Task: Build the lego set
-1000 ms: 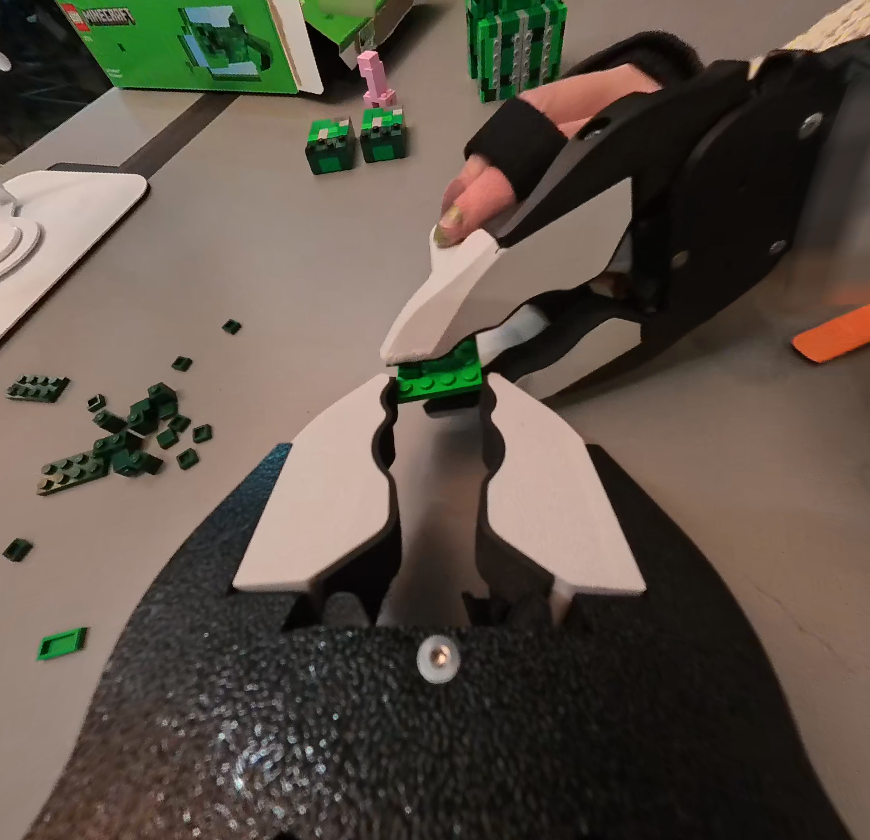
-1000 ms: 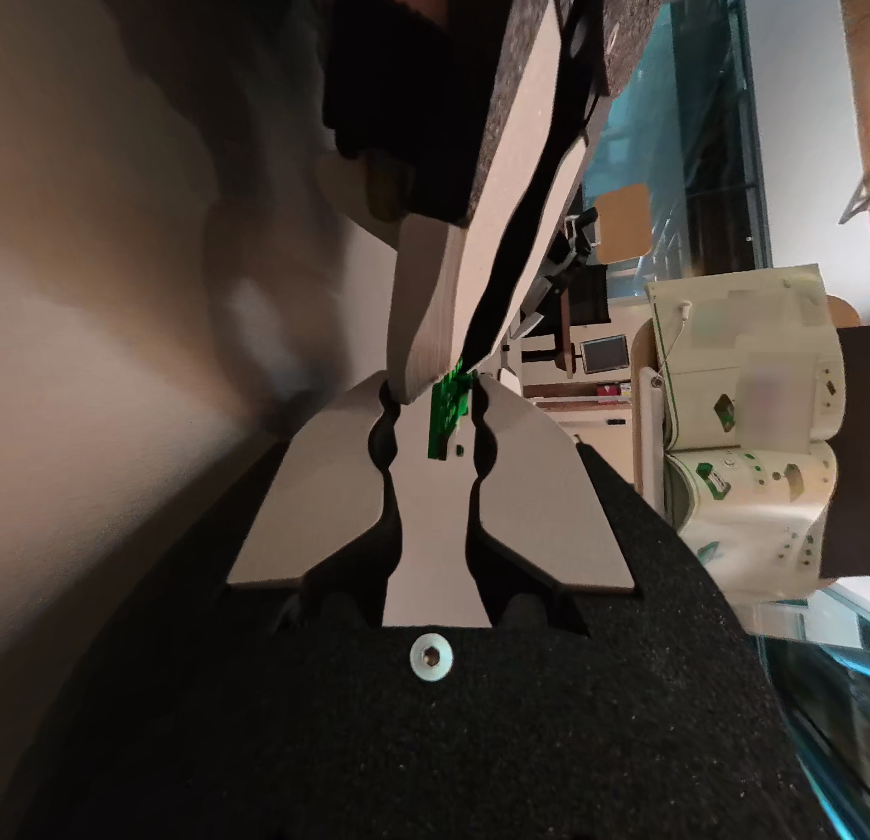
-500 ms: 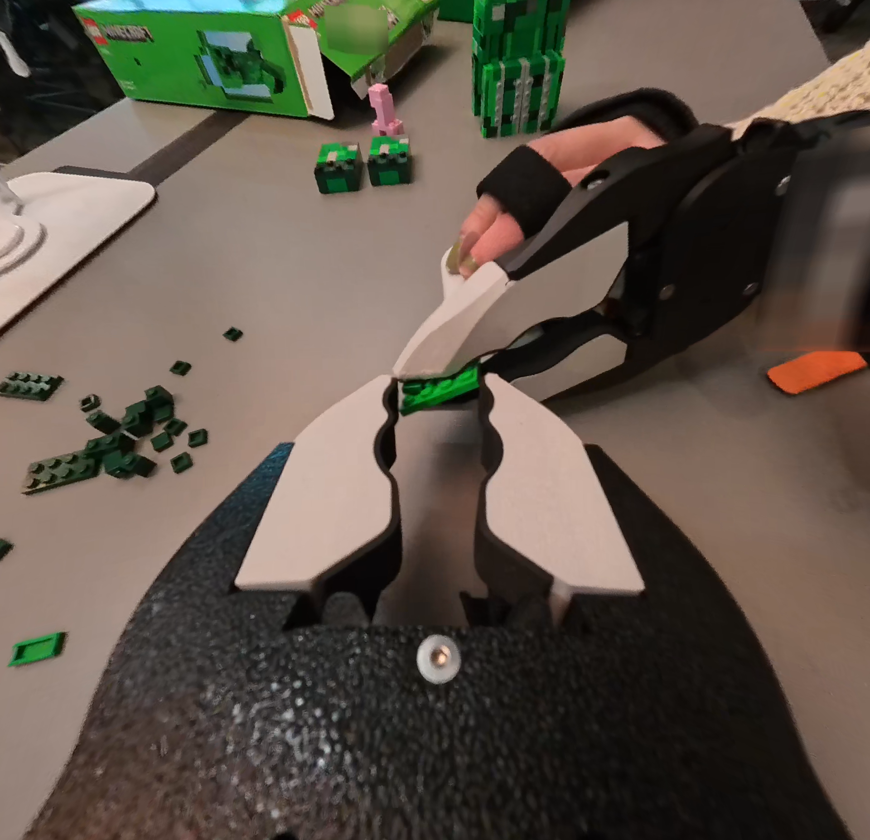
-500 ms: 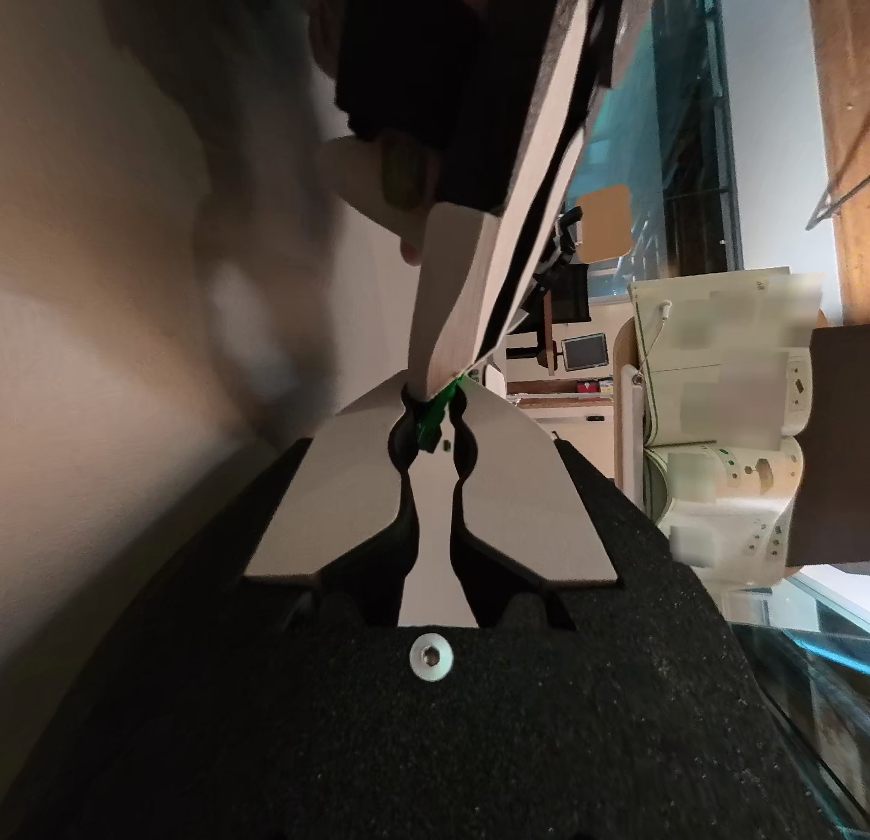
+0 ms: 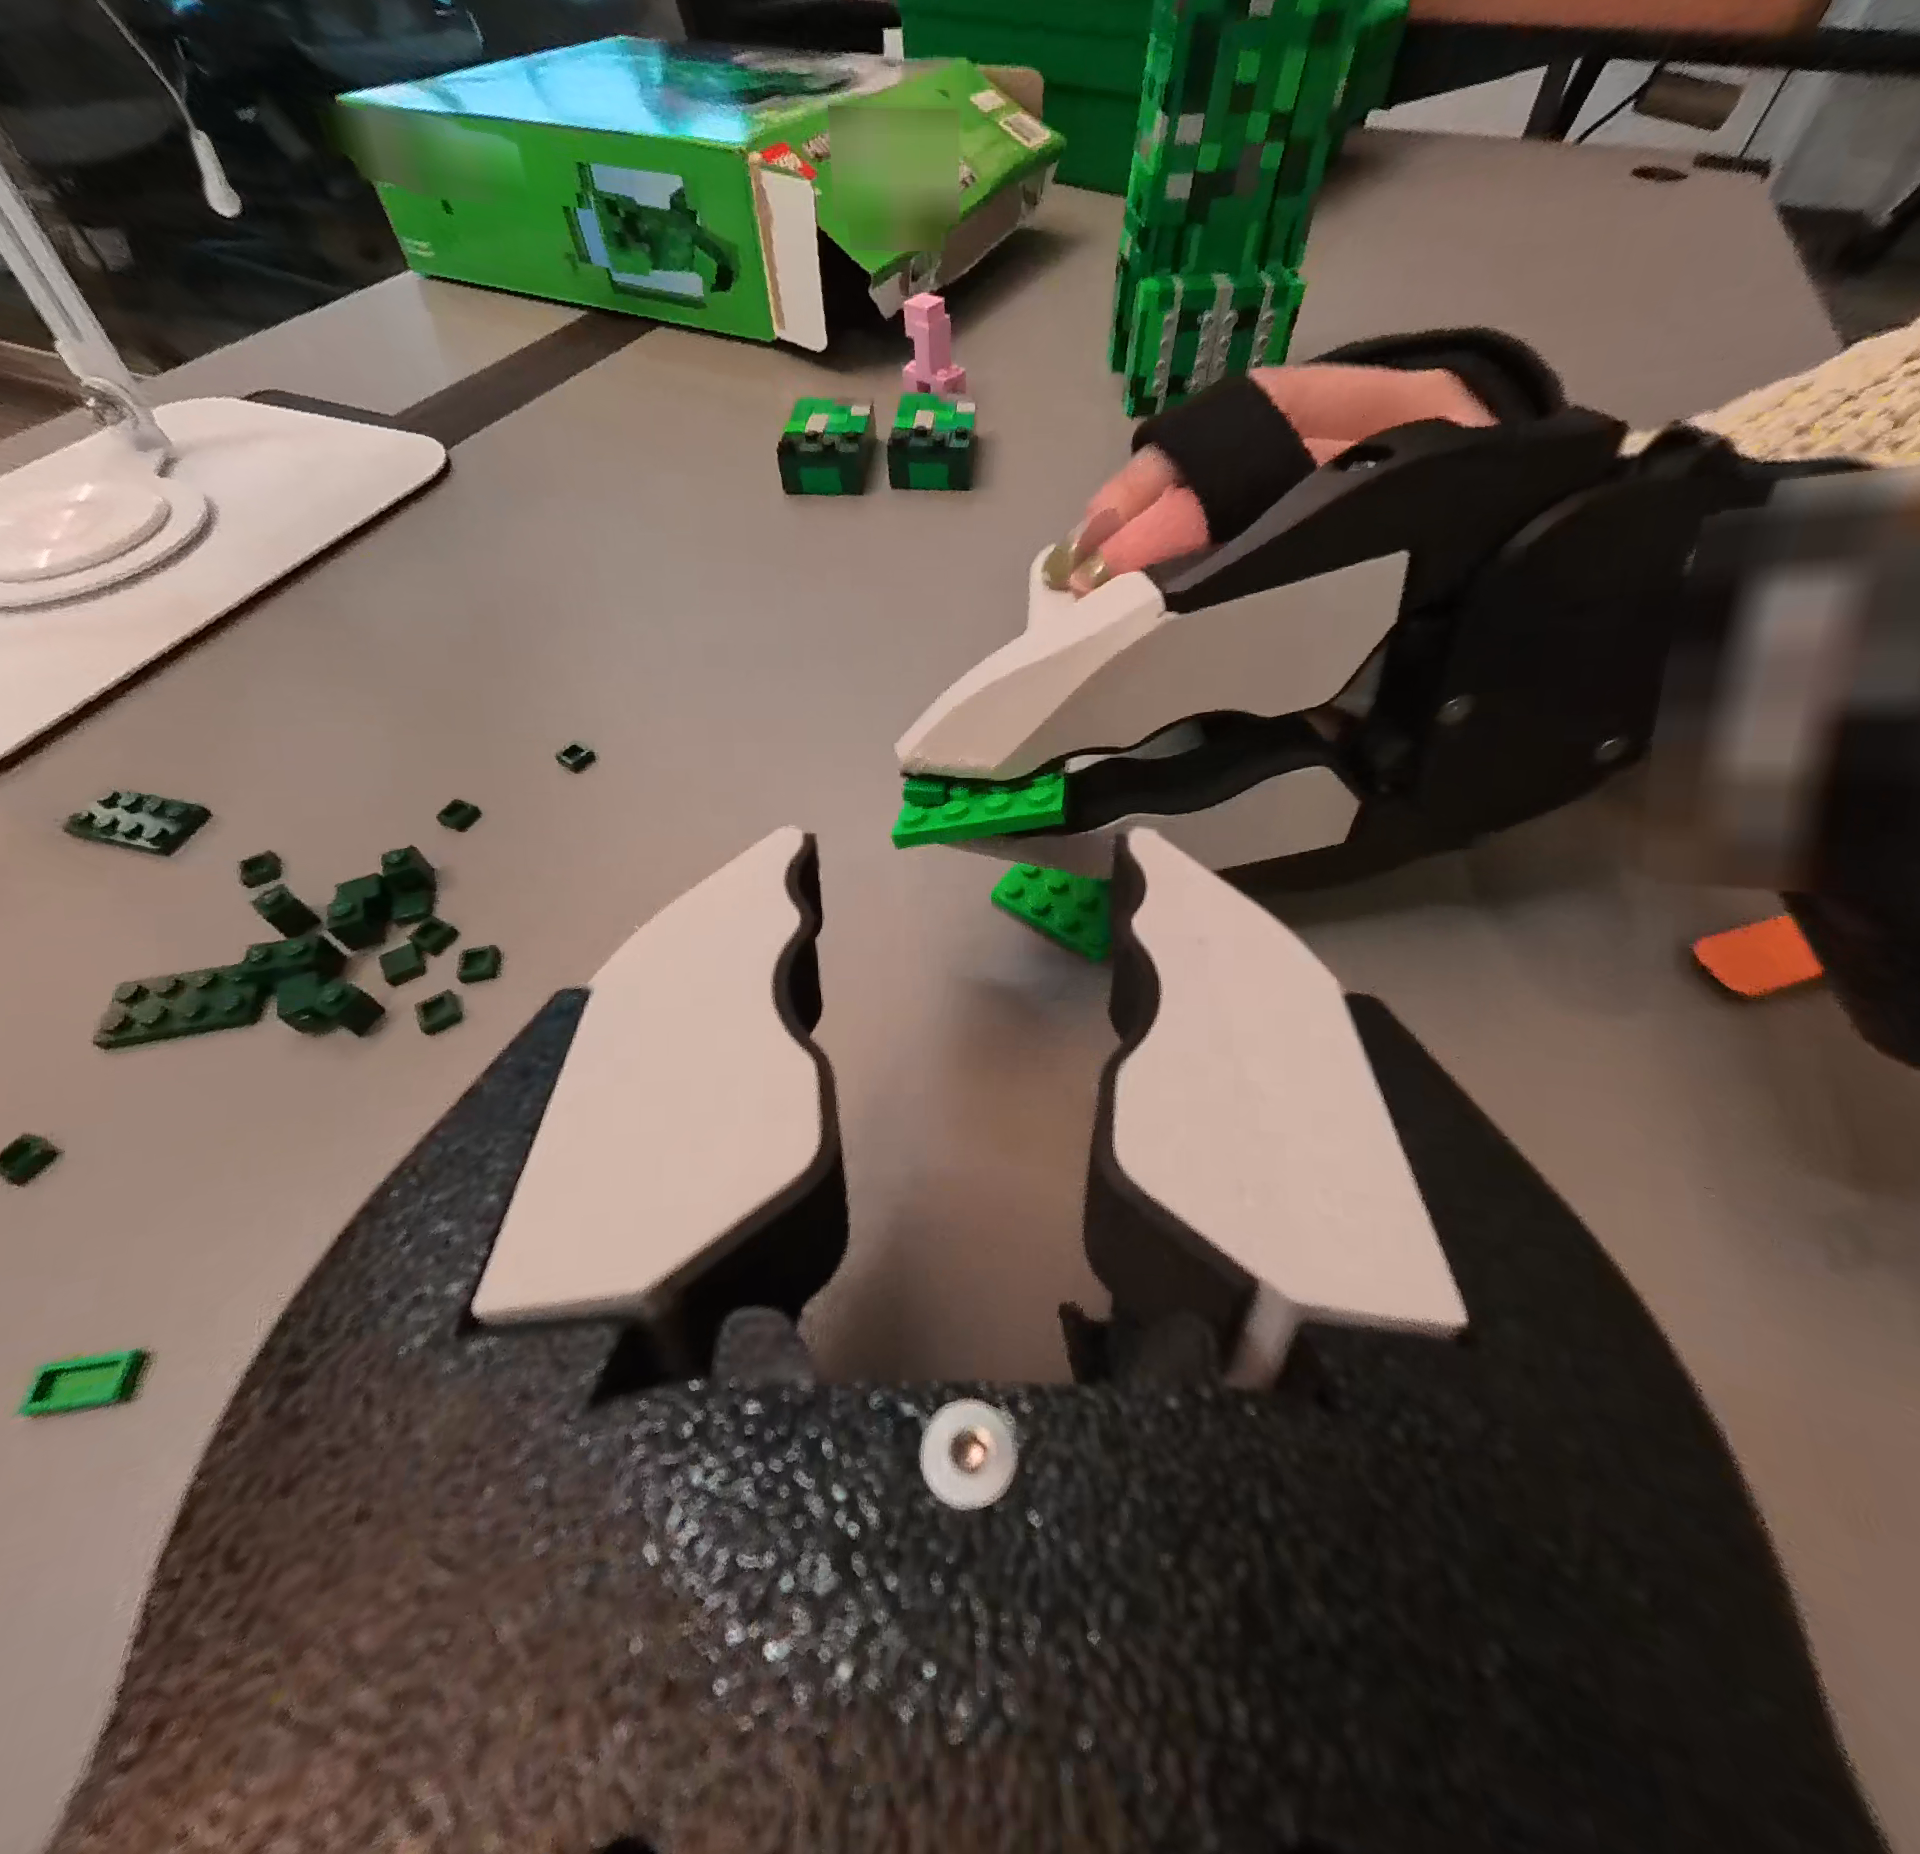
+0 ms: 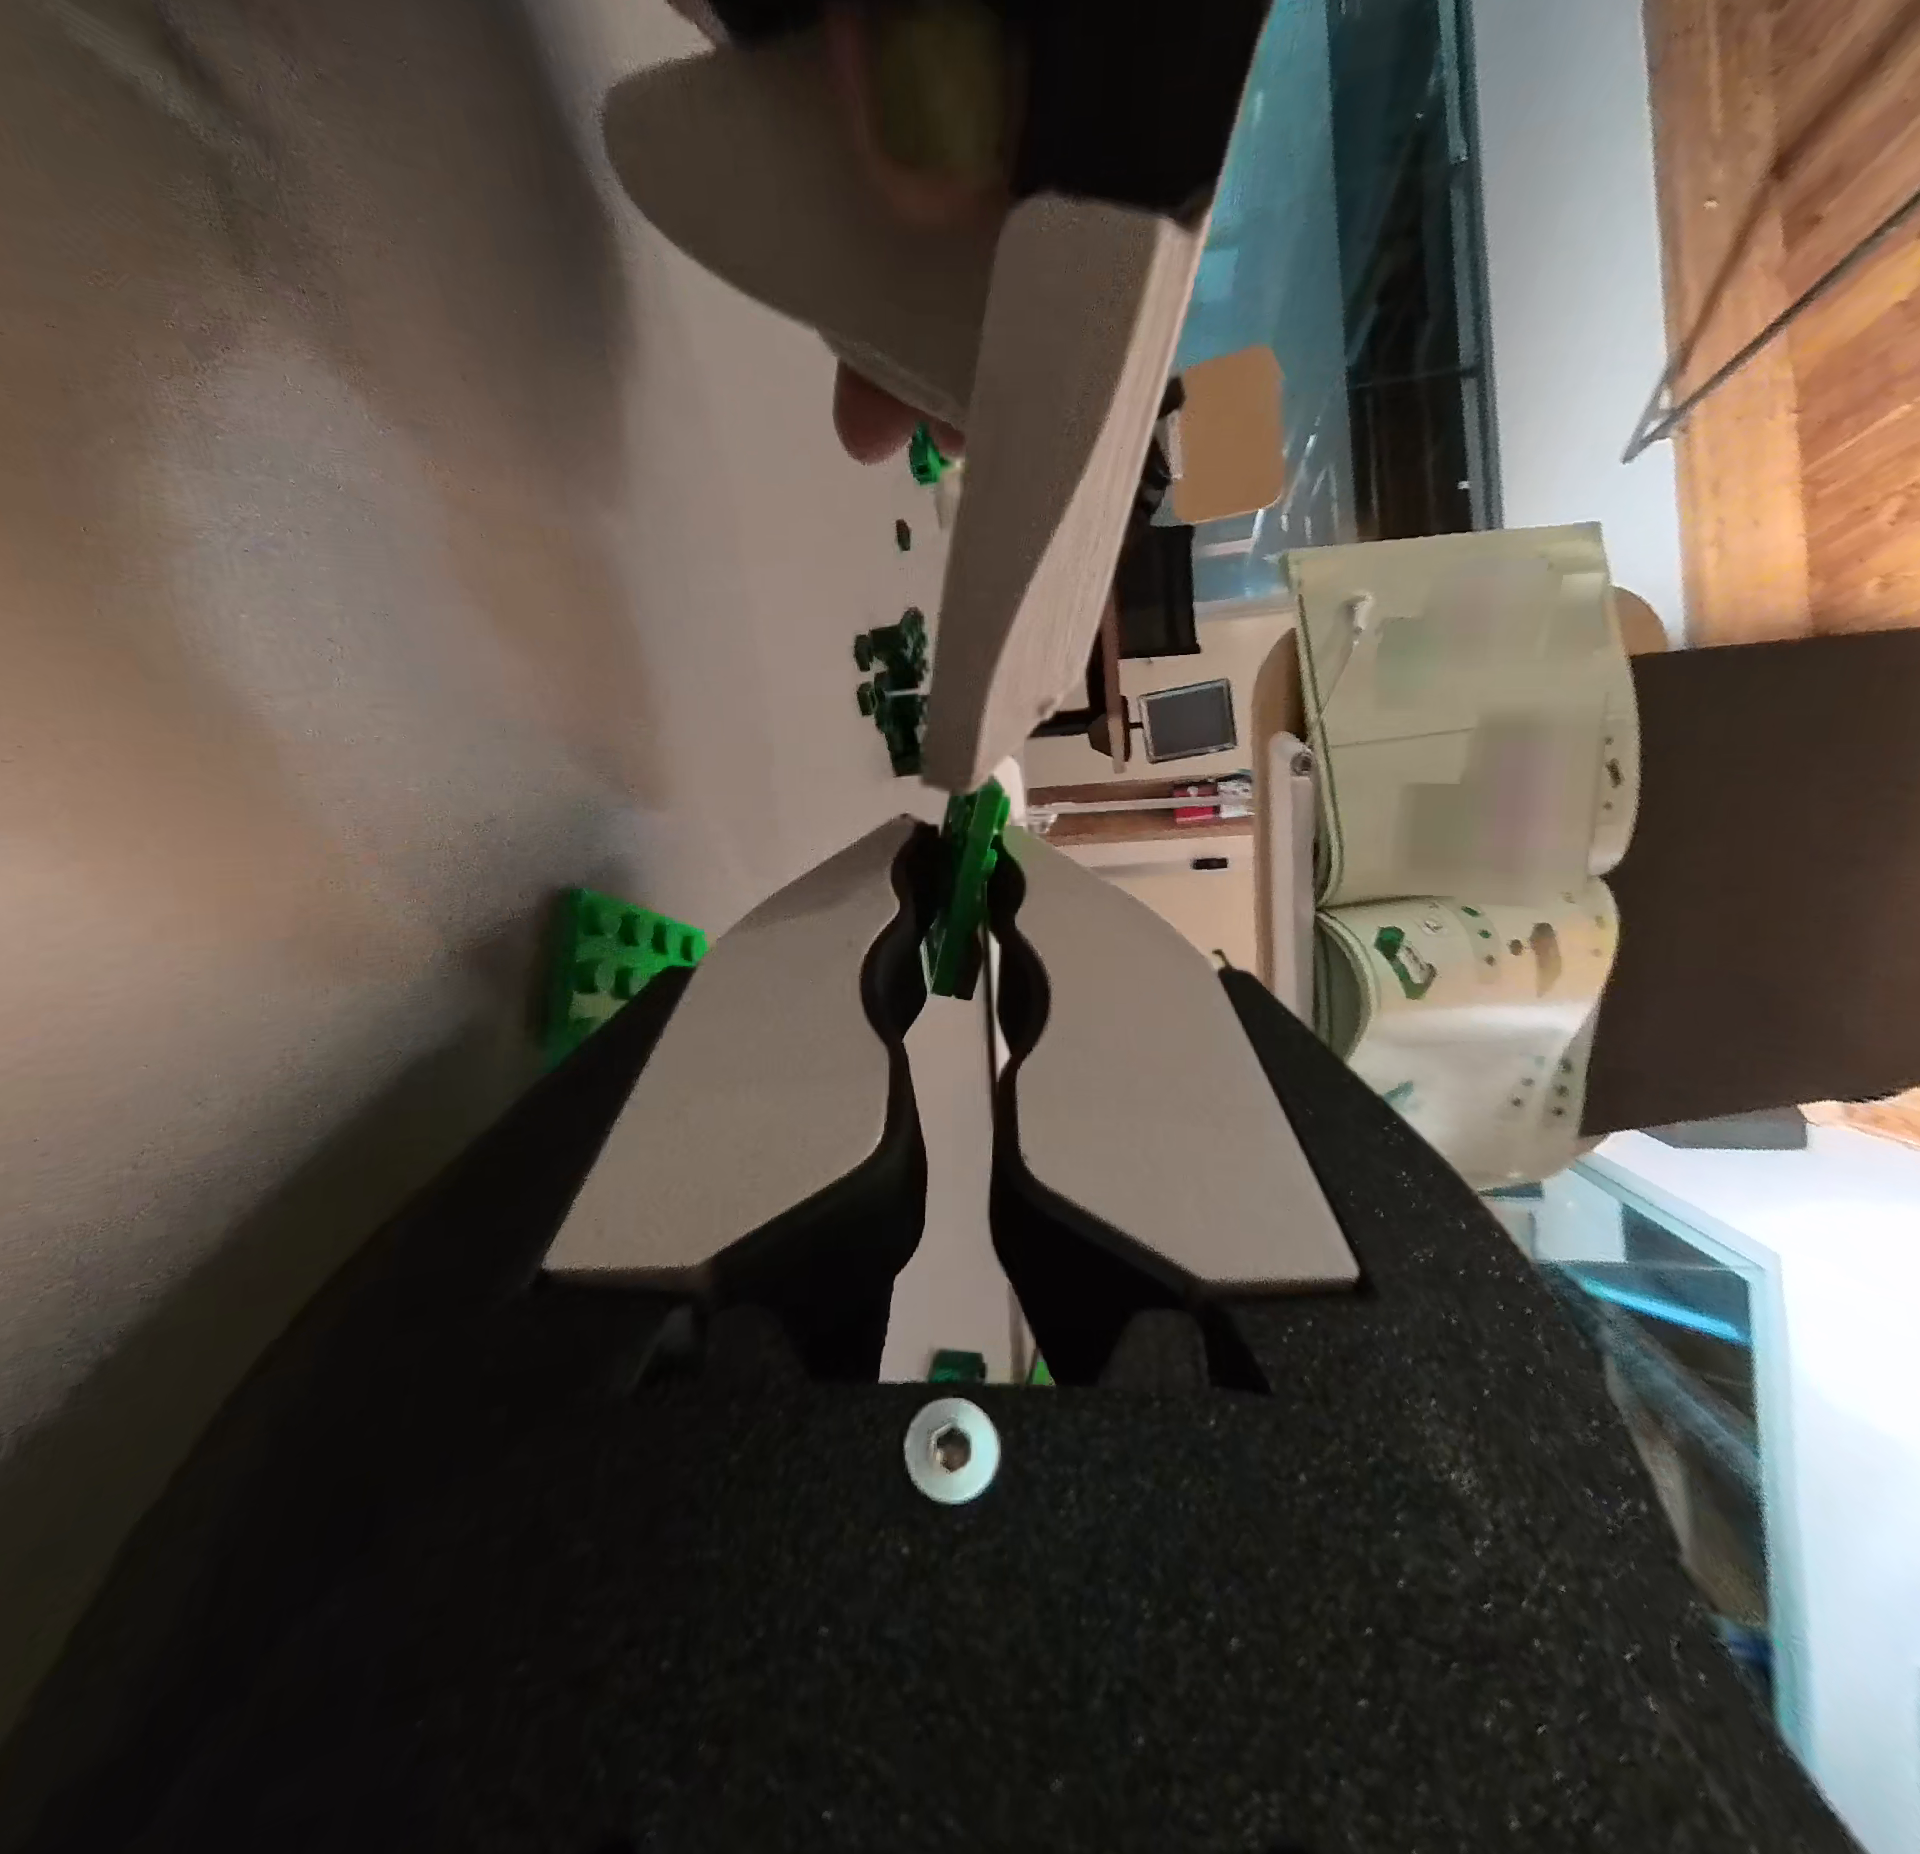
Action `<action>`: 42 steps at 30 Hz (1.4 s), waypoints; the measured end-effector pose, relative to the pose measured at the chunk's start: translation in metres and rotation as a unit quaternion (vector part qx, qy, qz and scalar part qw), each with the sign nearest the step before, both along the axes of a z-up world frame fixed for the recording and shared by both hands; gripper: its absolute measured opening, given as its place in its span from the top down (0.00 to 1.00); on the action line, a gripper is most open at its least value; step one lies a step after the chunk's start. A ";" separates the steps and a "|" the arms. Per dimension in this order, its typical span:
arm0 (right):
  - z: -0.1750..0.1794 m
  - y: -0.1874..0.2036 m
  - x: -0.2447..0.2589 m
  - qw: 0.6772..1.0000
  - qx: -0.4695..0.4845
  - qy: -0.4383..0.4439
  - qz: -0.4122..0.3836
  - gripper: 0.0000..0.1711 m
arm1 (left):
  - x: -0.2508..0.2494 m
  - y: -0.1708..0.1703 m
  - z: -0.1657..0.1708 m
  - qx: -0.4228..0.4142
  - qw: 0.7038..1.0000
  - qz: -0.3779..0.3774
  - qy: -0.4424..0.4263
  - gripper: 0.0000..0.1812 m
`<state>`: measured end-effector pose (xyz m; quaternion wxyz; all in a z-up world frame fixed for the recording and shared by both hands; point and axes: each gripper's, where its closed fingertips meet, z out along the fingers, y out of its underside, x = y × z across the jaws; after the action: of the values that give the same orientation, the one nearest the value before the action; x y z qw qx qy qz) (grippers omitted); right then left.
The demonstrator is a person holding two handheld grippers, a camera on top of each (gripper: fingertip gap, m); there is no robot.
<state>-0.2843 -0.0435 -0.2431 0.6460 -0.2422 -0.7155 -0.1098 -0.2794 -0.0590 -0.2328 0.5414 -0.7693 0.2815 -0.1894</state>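
Observation:
My right gripper [image 5: 940, 802] comes in from the right with a gloved hand on it. It is shut flat on a bright green studded plate [image 5: 987, 812] and holds it just above the table. In the right wrist view the gripper [image 6: 961, 843] pinches the plate [image 6: 961, 921] edge-on. My left gripper [image 5: 966, 859] is open and empty, with its fingertips just short of that plate. A second bright green plate [image 5: 1051, 905] lies on the table under the right gripper; it also shows in the right wrist view [image 6: 613, 957].
Loose dark green pieces [image 5: 312, 957] lie at the left, with a small bright green tile [image 5: 83, 1381] nearer. Farther back stand two green cubes [image 5: 878, 445], a pink figure [image 5: 930, 344], a tall green block tower [image 5: 1236, 163] and a green box [image 5: 623, 194]. An orange piece [image 5: 1756, 957] lies at the right.
My left gripper has opened and drawn back from the green plate, which stays in the right gripper. A second green plate now lies on the table beneath.

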 end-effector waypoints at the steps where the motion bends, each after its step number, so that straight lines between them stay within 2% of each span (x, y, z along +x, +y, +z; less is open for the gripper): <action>1: 0.001 -0.001 -0.001 1.000 0.007 0.002 0.002 0.95 | 0.001 0.000 -0.003 -0.001 1.000 0.003 0.010 0.70; 3: 0.004 -0.004 -0.002 1.000 0.026 0.005 0.007 0.95 | 0.003 0.000 -0.007 -0.003 1.000 0.005 0.030 0.71; 7: 0.006 -0.006 -0.004 0.998 0.056 0.006 0.011 0.95 | 0.005 0.000 -0.004 0.008 1.000 0.009 0.026 0.81; 15: 0.004 -0.005 -0.005 0.997 0.073 -0.004 0.010 0.96 | 0.004 -0.001 -0.011 0.011 0.997 0.008 0.072 0.82; 23: 0.001 -0.006 -0.004 0.999 0.017 -0.021 0.024 0.96 | 0.005 -0.002 -0.013 0.023 0.996 0.000 0.091 0.82; 31: -0.008 -0.011 0.002 0.993 0.030 -0.059 0.096 0.96 | 0.012 -0.006 -0.018 0.026 0.993 -0.029 0.115 0.85; 32: -0.012 -0.012 0.003 0.992 0.022 -0.072 0.104 0.95 | 0.014 -0.007 -0.018 0.036 0.991 -0.038 0.121 0.89; 35: -0.014 -0.013 0.006 0.990 0.002 -0.071 0.120 0.96 | 0.017 -0.008 -0.020 0.052 0.987 -0.040 0.147 0.89; 39: -0.013 -0.013 0.006 0.990 -0.057 -0.056 0.114 0.95 | 0.014 -0.005 -0.014 0.065 0.989 -0.030 0.128 0.85; 42: -0.016 -0.011 0.008 0.984 -0.121 -0.061 0.113 0.96 | 0.008 -0.004 -0.007 0.106 0.983 -0.032 0.149 0.83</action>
<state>-0.2766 -0.0542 -0.2595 0.5750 -0.2291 -0.7846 0.0364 -0.2709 -0.0632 -0.2399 0.5660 -0.7175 0.4018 -0.0587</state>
